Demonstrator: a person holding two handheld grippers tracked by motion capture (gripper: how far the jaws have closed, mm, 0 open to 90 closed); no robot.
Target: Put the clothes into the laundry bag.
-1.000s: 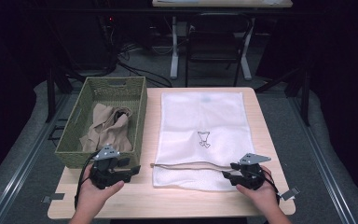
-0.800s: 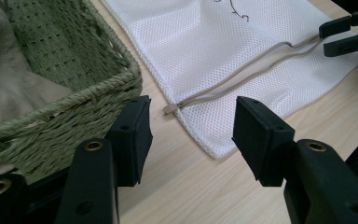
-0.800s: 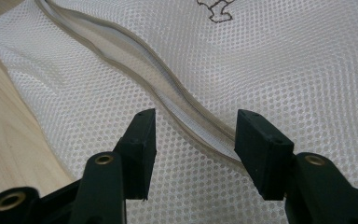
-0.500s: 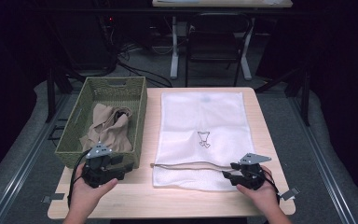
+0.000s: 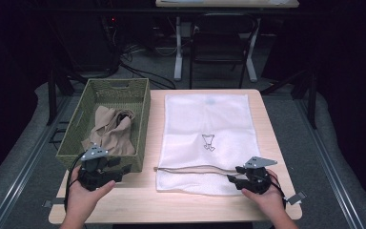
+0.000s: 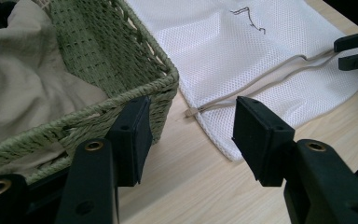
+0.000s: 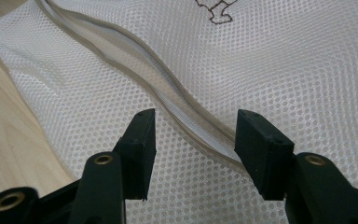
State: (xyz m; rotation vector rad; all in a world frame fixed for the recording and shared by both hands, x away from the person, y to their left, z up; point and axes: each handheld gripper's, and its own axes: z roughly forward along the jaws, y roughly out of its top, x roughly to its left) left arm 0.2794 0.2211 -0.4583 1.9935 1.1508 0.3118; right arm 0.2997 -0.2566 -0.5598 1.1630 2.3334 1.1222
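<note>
Basket [image 5: 76, 138]: green woven basket at the table's left, with a beige cloth [image 5: 112, 133] crumpled inside; in the left gripper view its near corner [image 6: 163, 84] stands just ahead of the left jaw.
Left gripper [image 5: 124, 169]: held at the basket's near right corner, over bare table; jaws parted about halfway, nothing between them [image 6: 189, 135].
Table [image 5: 133, 205]: light wood, bare along the near edge.
Mesh bag [image 5: 209, 124]: white laundry bag lying flat on the table, right of the basket, with a small dark emblem [image 5: 208, 142] at its middle.
Zipper [image 5: 190, 168]: beige, running across the bag's near end, partly gaping; its left end [image 6: 192, 112] lies just beyond the left gripper's jaws.
Right gripper [image 5: 232, 176]: at the bag's near right corner, low over the mesh; jaws apart, with the zipper [image 7: 200, 126] passing between them, not pinched.
</note>
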